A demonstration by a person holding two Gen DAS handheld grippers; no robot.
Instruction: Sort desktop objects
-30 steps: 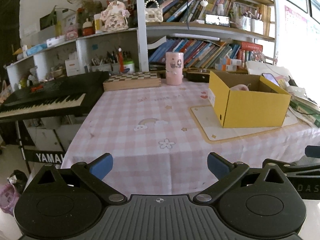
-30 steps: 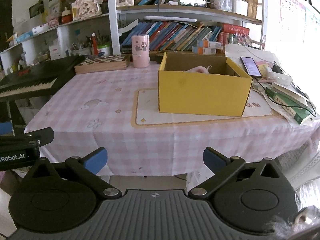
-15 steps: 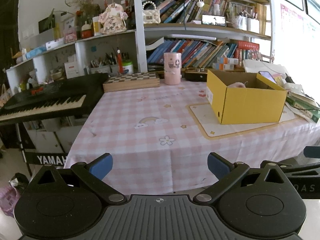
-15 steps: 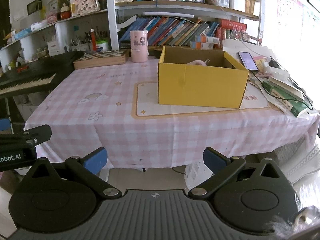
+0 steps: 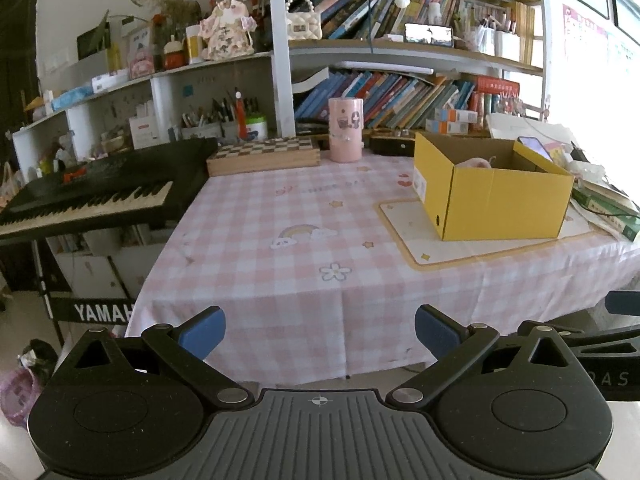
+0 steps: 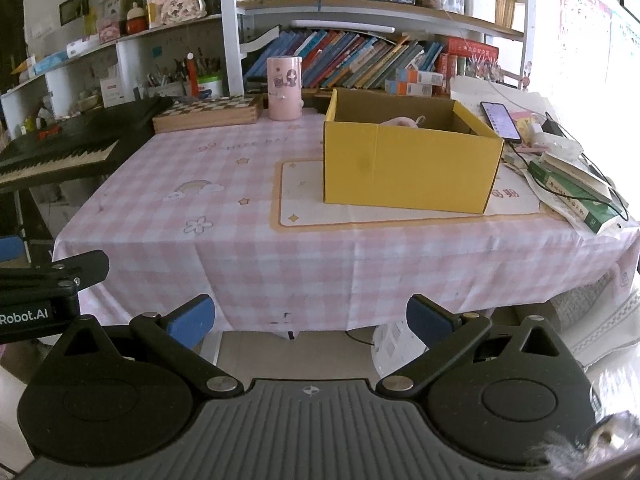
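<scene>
both the left gripper (image 5: 320, 330) and right gripper (image 6: 311, 319) hang released and empty off the table edge, apparently because the yellow cardboard box (image 6: 408, 164) already holds a pink item (image 6: 402, 121).

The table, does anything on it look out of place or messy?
The checked middle looks tidy. Only the right edge is cluttered: a phone leans among loose papers, cables and a green book that juts over the table's edge. The yellow box sits square on its mat.

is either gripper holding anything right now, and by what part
Nothing is held. The left gripper and right gripper are both open and empty, short of the table.
</scene>
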